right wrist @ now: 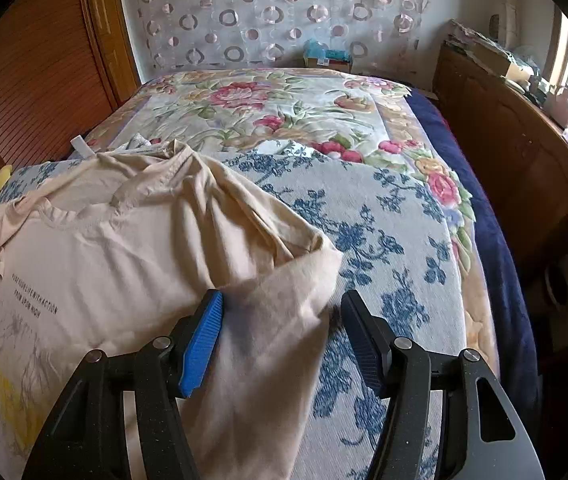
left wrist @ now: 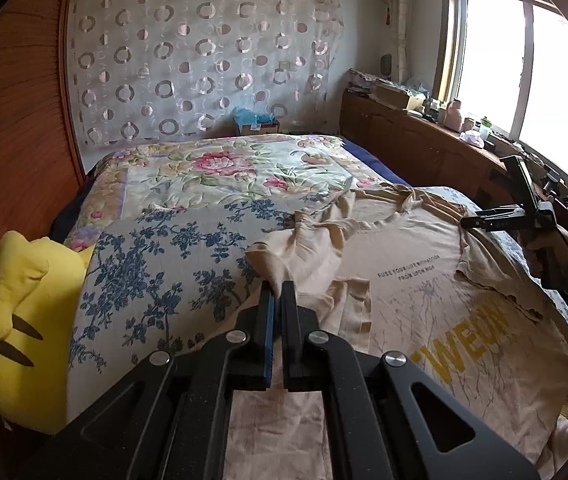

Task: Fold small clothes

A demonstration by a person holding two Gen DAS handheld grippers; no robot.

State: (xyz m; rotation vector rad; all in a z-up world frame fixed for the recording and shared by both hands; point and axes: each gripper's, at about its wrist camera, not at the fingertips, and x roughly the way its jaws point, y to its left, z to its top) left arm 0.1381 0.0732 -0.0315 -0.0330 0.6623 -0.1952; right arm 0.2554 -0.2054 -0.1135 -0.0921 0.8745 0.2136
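The T-shirt (left wrist: 424, 280) is beige with yellow letters and small dark print. It lies on a white bedspread (right wrist: 384, 232) with blue flowers, beyond it a quilt (right wrist: 284, 108) with pink roses. The cushion (left wrist: 24, 320) is yellow with brown stripes.

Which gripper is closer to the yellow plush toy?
Left. The left gripper, shut on the shirt's sleeve, is beside the yellow plush toy. The right gripper is across the shirt, far from it.
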